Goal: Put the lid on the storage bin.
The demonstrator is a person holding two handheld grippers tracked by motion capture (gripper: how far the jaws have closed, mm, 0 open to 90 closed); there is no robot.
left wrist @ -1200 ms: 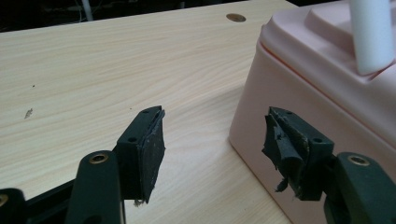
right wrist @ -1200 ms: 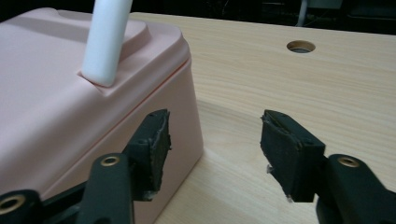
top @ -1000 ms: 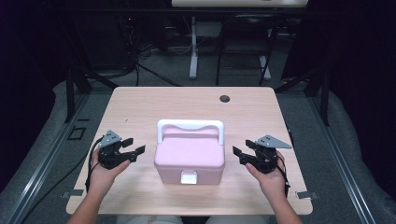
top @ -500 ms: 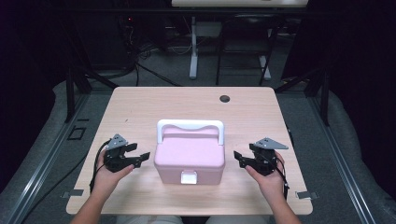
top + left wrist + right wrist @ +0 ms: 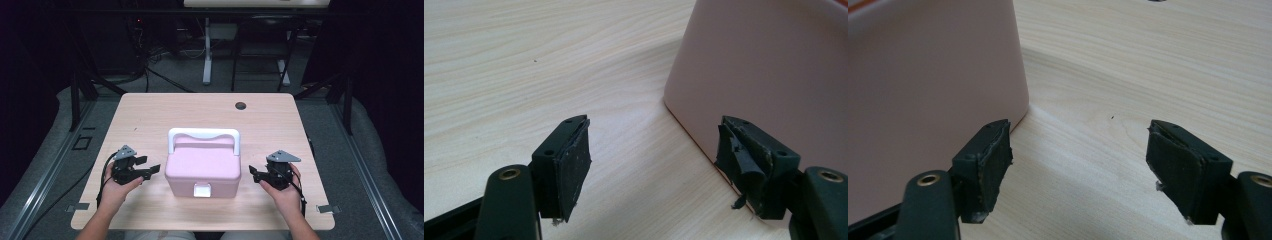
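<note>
flanking a pink box (image 5: pixel 202 170) at the table's (image 5: pixel 150 115) near middle: left gripper (image 5: pixel 148 170) and right gripper (image 5: pixel 255 175), jaws just opening, nothing between them. lid down, white latch (image 5: pixel 202 190) fastened, handle (image 5: pixel 203 135) untouched; all handling of it remains, by appearance.

High view: fixed above the near edge of the tabletop (image 5: pixel 150 115), facing forward and down, far enough to take in all four corners. Left gripper view: low and close, looking along its fingers (image 5: pixel 569 165) at the left wall of the pink box (image 5: pixel 764 65). Right gripper view: equally low, beside the box's right wall (image 5: pixel 933 75). Shared by all three: box and surrounding wood.
</note>
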